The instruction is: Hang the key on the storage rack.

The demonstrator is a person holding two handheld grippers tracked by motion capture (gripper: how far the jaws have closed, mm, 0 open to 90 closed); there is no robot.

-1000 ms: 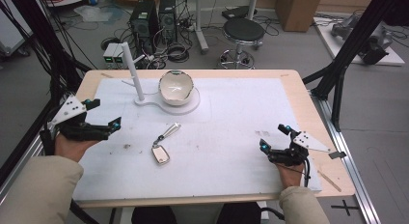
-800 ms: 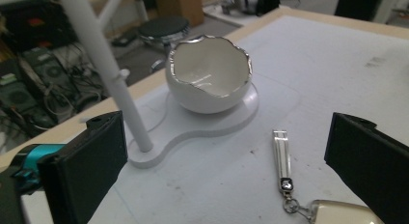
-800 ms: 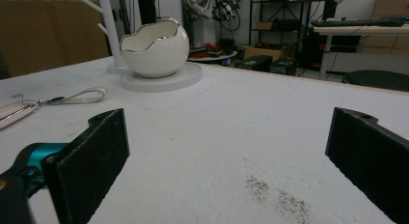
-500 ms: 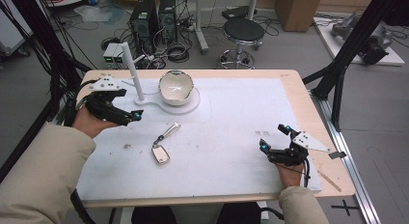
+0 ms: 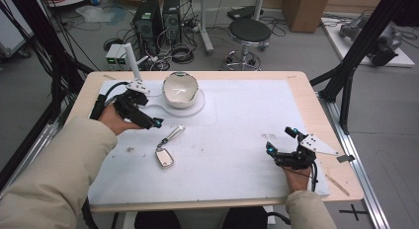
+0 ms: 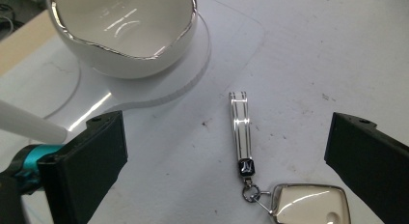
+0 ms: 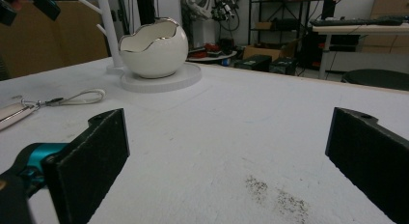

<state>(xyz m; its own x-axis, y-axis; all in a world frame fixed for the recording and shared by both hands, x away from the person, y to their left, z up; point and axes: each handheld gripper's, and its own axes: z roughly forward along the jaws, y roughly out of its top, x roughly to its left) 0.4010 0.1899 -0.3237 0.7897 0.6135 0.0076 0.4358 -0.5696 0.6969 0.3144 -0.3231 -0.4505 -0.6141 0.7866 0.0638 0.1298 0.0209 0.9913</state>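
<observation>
Two grippers: your left gripper (image 5: 154, 123) and right gripper (image 5: 280, 140), both spread, empty.
Keychain (image 6: 251, 166): tabletop (image 5: 296, 81) centre-left, near bowl (image 5: 180, 89).
Handling: likely light, slippery; grasp the stiff metal bar.

A keychain (image 5: 166, 148) is lying on the worktop (image 5: 237, 120), left of centre. Behind it, a bowl (image 5: 181, 90) is sitting on a flat stand (image 5: 197, 104), with a post (image 5: 131, 61) rising at the bowl's left. The left claw (image 5: 148, 121) is hovering just left of the keychain; the right claw (image 5: 281, 140) is resting well apart, near the right edge.
</observation>
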